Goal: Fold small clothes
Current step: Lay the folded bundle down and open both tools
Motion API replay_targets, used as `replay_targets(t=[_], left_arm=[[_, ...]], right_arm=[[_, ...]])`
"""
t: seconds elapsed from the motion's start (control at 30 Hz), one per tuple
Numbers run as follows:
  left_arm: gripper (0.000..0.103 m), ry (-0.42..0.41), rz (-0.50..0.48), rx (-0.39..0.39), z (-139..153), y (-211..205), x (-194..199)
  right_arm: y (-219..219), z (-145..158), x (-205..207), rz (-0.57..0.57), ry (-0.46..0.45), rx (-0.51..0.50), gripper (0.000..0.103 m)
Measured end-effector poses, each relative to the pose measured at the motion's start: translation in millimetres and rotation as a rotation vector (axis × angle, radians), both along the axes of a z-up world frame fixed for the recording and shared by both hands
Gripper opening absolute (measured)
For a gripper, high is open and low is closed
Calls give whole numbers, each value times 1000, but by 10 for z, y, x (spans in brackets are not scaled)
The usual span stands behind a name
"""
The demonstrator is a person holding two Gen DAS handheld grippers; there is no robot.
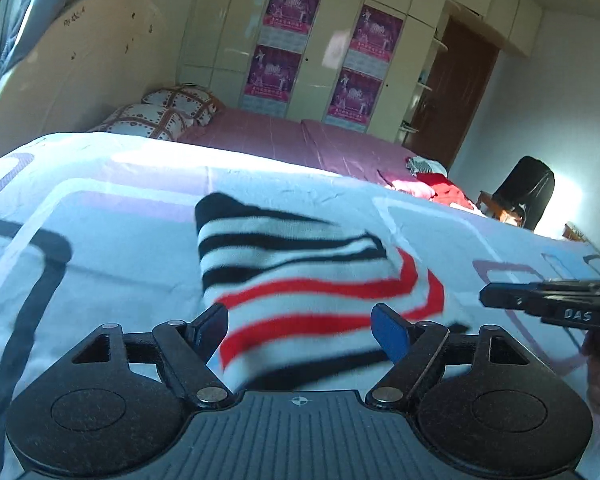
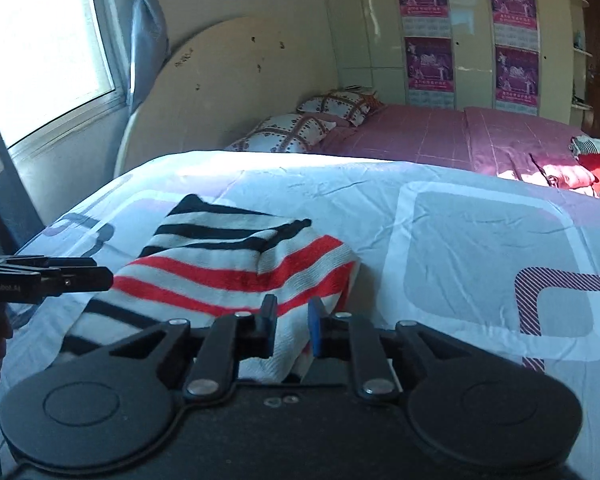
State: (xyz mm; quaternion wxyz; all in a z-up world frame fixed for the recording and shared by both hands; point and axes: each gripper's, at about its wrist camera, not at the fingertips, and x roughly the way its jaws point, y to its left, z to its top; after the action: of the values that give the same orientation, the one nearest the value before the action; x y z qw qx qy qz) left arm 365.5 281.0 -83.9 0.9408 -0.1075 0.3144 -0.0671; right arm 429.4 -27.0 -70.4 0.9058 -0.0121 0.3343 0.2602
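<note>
Left gripper (image 1: 300, 326): I have its jaws wide apart, straddling the near edge of the striped knit garment (image 1: 308, 280), clamped on nothing.
Right gripper (image 2: 293, 330): fingers narrowly parted around the near hem; I can't tell whether they pinch it.
Garment: partly folded, lying on the patterned white bedspread (image 2: 380, 208).
Doing it well: I'd close both on the same hem, level, before lifting.
Hard to see: hem beneath both tools is hidden; left view is blurred.
</note>
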Motion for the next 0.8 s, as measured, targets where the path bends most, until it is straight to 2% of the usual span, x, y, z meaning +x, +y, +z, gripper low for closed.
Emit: replay_targets(t=[0.17,0.27,0.33,0.37,0.47,0.53,0.63,0.67,0.7,0.73,0.77,0.8], left_arm=[[79,30,10,2,-125,-3,-212],[79,47,11,-24,-203,45,-300],[79,84,0,-26,-302,62,-312],[79,93,1,-49,-354,84,-309],[79,104,13,-117,-467,162,-280],[85,107,27,-147,-541,193,-279],[88,109,53,-138,-503,185,-313],[92,111,62,-115,-447,163,-342],[101,104,68,-87,-388,143,-383],[103,90,80,-54,-313,125,-435],[103,86,92,-40,-255,112,-476],[103,93,104,-39,-216,112,-518]], right_arm=[[109,-46,-220,83,-1,-30,13],[21,-182,-248,22,19,-66,12],[-87,-284,-216,-13,60,-41,12],[-123,-316,-218,-29,74,-15,12],[-37,-338,-231,-41,62,-43,13],[-24,-399,-191,-59,63,-42,13],[-66,-366,-134,-114,116,2,25],[-88,-305,-161,-127,118,8,28],[-125,-236,-204,-134,116,28,30],[-176,-172,-249,-144,113,54,36],[-238,-104,-299,-165,106,78,54],[-294,-39,-351,-192,92,95,80]])
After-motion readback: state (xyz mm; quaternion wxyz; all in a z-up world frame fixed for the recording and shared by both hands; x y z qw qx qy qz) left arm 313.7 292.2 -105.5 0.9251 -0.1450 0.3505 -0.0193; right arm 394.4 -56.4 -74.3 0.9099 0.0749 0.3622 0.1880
